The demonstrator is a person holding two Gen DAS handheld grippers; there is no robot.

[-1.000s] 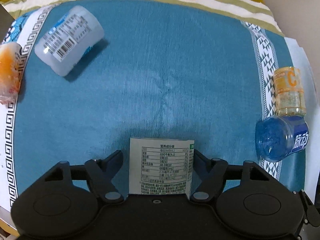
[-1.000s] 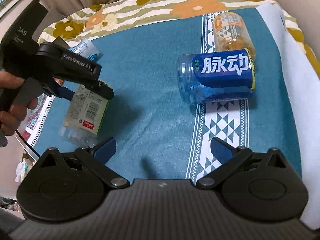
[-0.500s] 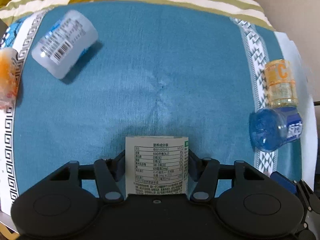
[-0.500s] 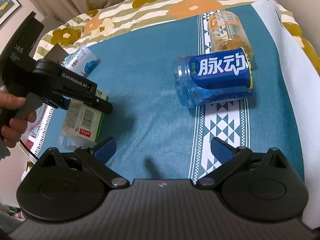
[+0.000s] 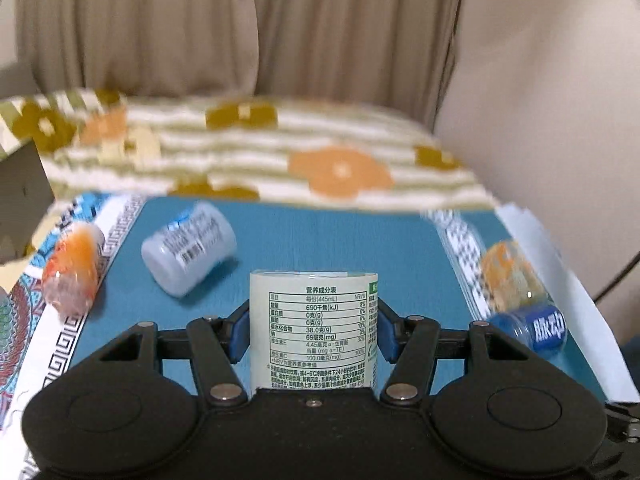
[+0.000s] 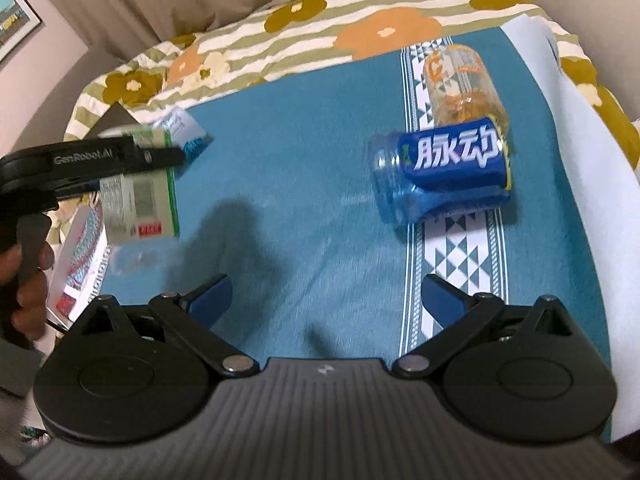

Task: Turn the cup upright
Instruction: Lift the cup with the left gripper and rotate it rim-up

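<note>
left gripper (image 5: pixel 314 330) clamped on the cup (image 5: pixel 313 328), blue pads (image 5: pixel 239 332) pressed to both sides. cup is a cut bottle with a pale green-white nutrition label, printed text upright; in right wrist view it hangs above the blue tablecloth (image 6: pixel 300 168), clear end down. right gripper (image 6: pixel 326 300) wide open, holding nothing. blue bottle cup (image 6: pixel 444 174) lies on its side.

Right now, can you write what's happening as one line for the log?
left tongs: shut on green-label cup, lifted | right tongs: open, holding nothing | blue cup: on its side on blue cloth
</note>
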